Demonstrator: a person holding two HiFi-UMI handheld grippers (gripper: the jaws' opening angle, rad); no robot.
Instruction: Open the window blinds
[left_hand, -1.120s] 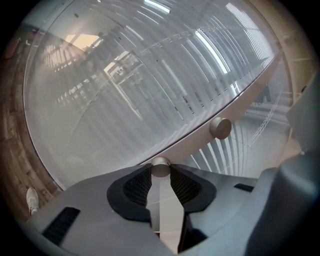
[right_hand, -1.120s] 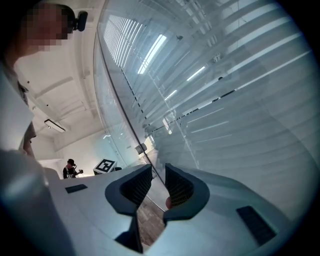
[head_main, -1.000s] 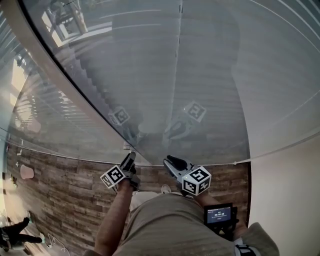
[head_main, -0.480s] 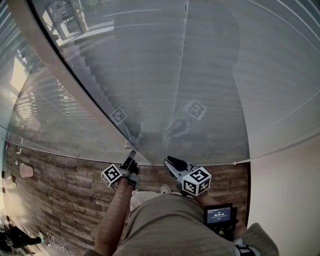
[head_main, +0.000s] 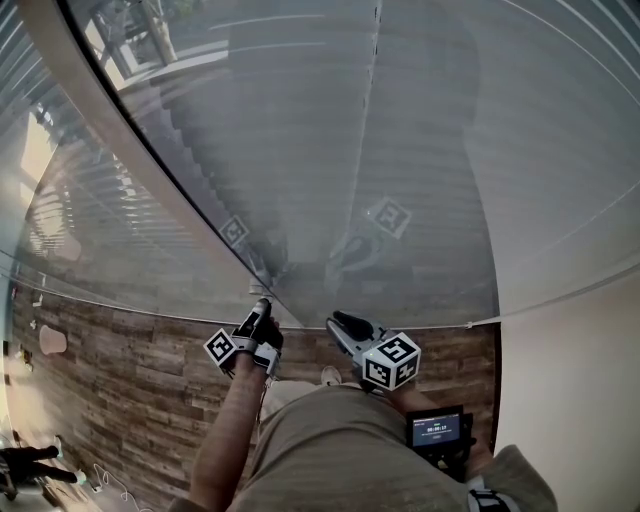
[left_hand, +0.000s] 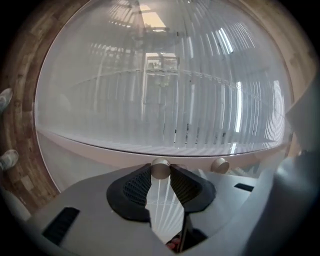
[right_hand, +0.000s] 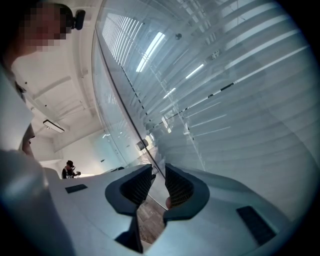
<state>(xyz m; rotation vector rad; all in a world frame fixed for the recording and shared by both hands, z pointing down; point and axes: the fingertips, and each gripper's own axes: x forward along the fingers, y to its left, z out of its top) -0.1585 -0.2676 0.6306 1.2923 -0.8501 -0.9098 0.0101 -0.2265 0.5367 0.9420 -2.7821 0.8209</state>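
Behind the glass wall straight ahead, window blinds: thin horizontal slats, lying nearly flat against each other on the right panel, so not yet open there. Sealed behind the pane, so no way to grasp the slats themselves; light and easily bent anyway, by the look. Handled only through the small round knob on the pale frame bar, with a second knob just beside it. On the first knob, left gripper clamped, ribbed pads on both of its sides, close to the jaw tips. Looks smooth and hard, probably stiff to turn, so likely to slip out of so shallow a hold; better to keep the pads square on its round side and roll the wrist slowly. Near the glass, right gripper idle, jaws a little apart, nothing between them, only floor seen through the gap.
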